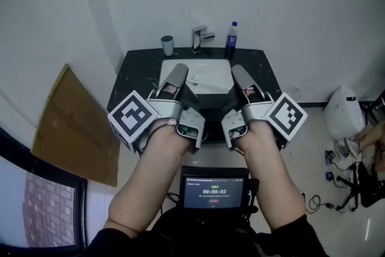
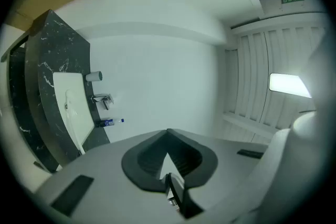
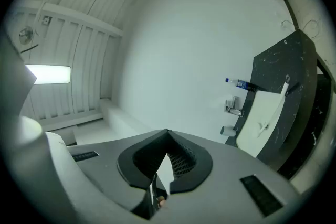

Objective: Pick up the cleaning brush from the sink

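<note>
Left claw [image 1: 178,70] and right claw [image 1: 239,71] both pinched together, empty, aimed at the sink [image 1: 207,68] from well back. I'm squaring up first, and can't pick out the brush yet.

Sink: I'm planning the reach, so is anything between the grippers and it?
Nothing visible. Left gripper and right gripper hang shut in open air before the sink; cup, tap and bottle stand behind it. No brush can be made out.
</note>
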`<state>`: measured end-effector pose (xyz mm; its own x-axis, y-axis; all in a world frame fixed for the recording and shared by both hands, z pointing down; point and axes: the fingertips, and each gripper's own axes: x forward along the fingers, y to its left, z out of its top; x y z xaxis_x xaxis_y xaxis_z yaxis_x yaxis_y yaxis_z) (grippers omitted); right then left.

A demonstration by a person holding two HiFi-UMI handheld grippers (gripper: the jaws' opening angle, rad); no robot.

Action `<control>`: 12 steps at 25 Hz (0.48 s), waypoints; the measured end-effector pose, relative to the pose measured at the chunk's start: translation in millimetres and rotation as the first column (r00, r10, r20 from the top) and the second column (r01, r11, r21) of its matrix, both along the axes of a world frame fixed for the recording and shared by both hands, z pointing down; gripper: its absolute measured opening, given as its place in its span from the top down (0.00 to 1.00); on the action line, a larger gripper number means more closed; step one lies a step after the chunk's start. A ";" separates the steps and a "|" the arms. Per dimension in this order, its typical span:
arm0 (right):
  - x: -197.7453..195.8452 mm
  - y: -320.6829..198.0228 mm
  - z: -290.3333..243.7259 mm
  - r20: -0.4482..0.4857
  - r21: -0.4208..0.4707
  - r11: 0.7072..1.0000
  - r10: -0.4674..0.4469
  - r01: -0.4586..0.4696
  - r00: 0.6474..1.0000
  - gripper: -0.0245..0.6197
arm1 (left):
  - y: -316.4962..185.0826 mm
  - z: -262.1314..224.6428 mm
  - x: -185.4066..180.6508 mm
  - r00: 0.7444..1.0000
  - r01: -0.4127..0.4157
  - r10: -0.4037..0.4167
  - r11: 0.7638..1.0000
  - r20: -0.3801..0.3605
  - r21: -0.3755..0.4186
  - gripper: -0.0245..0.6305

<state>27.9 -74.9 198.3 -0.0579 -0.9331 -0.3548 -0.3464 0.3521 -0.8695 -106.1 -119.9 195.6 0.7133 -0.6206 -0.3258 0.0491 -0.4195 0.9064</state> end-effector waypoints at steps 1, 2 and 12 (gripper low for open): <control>0.3 -0.1 -1.1 0.001 0.002 1.000 0.000 0.000 1.000 0.95 | 0.1 -1.6 0.8 1.000 -0.002 0.002 1.000 0.001 0.004 0.96; 0.6 -0.1 -2.2 0.002 0.004 1.000 0.000 0.000 1.000 0.95 | 0.4 -3.0 1.5 1.000 -0.005 0.005 1.000 0.001 0.007 0.96; -1.8 0.7 -7.0 -0.003 0.019 1.000 -0.007 0.007 1.000 0.95 | 0.7 -3.9 3.7 1.000 -0.018 0.018 1.000 0.002 0.007 0.96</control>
<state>26.1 -74.2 191.3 -0.0655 -0.9258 -0.3723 -0.3462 0.3710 -0.8617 -102.4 -119.1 191.7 0.7249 -0.6056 -0.3284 0.0549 -0.4245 0.9038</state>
